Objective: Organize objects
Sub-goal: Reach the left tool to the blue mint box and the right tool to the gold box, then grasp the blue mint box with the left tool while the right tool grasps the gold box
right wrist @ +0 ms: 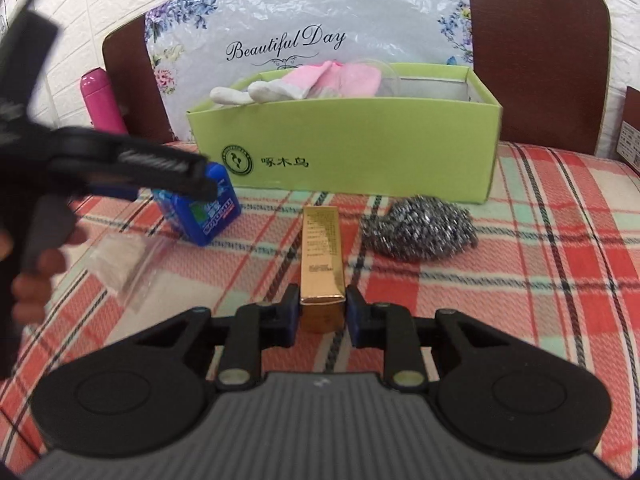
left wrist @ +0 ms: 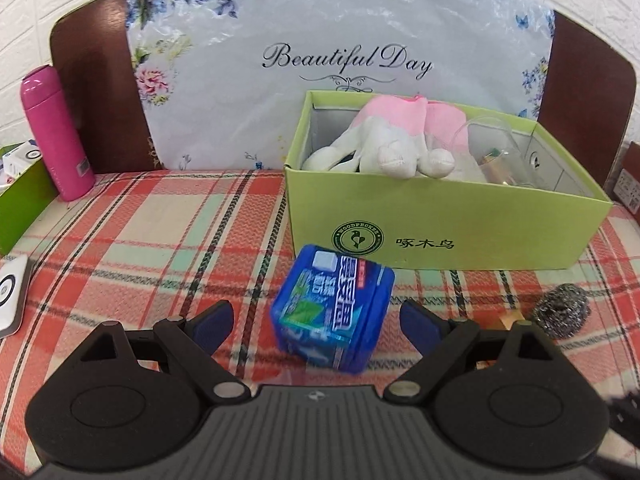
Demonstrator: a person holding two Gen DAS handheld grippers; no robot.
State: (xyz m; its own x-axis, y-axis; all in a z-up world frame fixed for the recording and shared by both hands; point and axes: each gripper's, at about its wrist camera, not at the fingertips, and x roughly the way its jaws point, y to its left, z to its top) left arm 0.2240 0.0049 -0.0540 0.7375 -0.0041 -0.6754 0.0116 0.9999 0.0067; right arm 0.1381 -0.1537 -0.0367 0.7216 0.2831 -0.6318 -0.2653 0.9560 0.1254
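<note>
A blue soap-like packet (left wrist: 334,306) stands tilted on the plaid cloth between the wide-open fingers of my left gripper (left wrist: 316,320), not touched; it also shows in the right wrist view (right wrist: 210,210). My right gripper (right wrist: 322,312) has its fingers against both sides of a gold box (right wrist: 322,256) lying on the cloth. A steel wool scrubber (right wrist: 418,228) lies right of the gold box. A green open box (left wrist: 440,220) behind holds a pink and white glove (left wrist: 400,136) and a clear glass (left wrist: 492,148).
A pink bottle (left wrist: 54,132) stands at the back left beside a green carton (left wrist: 20,196). A white card (left wrist: 10,292) lies at the left edge. A clear plastic wrapper (right wrist: 124,264) lies on the cloth. A floral bag (left wrist: 340,52) leans on the chair back.
</note>
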